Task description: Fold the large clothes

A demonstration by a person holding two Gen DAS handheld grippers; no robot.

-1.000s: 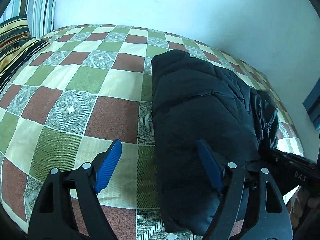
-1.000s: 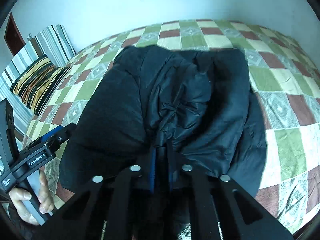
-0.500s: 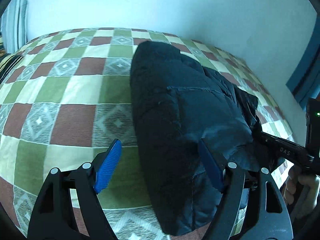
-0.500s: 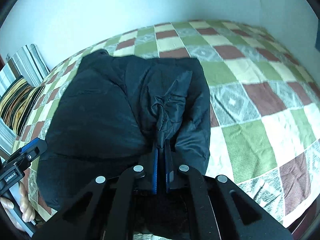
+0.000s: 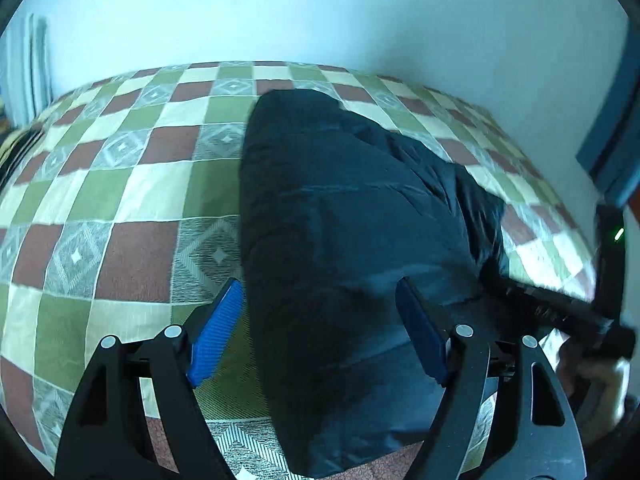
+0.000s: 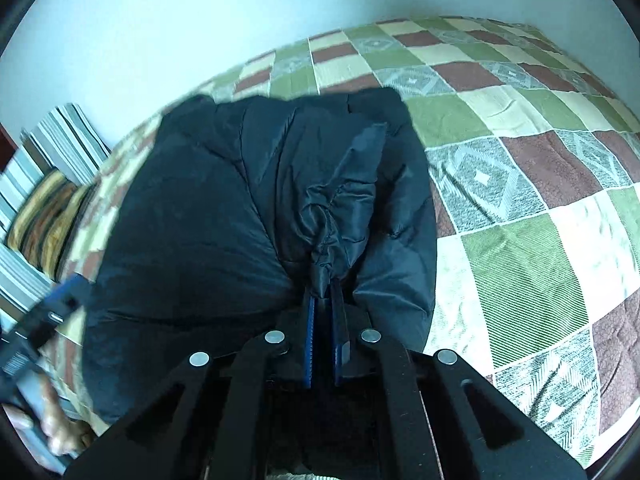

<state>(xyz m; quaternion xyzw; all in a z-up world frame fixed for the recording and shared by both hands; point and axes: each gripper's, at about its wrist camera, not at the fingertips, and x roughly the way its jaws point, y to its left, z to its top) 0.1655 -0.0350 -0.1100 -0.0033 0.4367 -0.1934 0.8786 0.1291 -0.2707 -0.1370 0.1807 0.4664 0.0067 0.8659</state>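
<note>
Black padded jacket (image 6: 224, 216) lies partly folded on the checked bedspread (image 6: 520, 216). Right gripper (image 6: 323, 312) is clenched on a bunched fold of it; left gripper (image 5: 320, 328) is spread wide, empty, straddling the near edge. Advice: carry the pinched fold across level, pressing the bulk flat. No legible writing; a label at the left edge of the right view is blurred

1 black jacket (image 5: 352, 240), 1 checked bedspread (image 5: 132, 200), 2 grippers: left (image 5: 320, 332), right (image 6: 325, 320); striped pillows (image 6: 48, 184) at 9 o'clock, count unclear.
</note>
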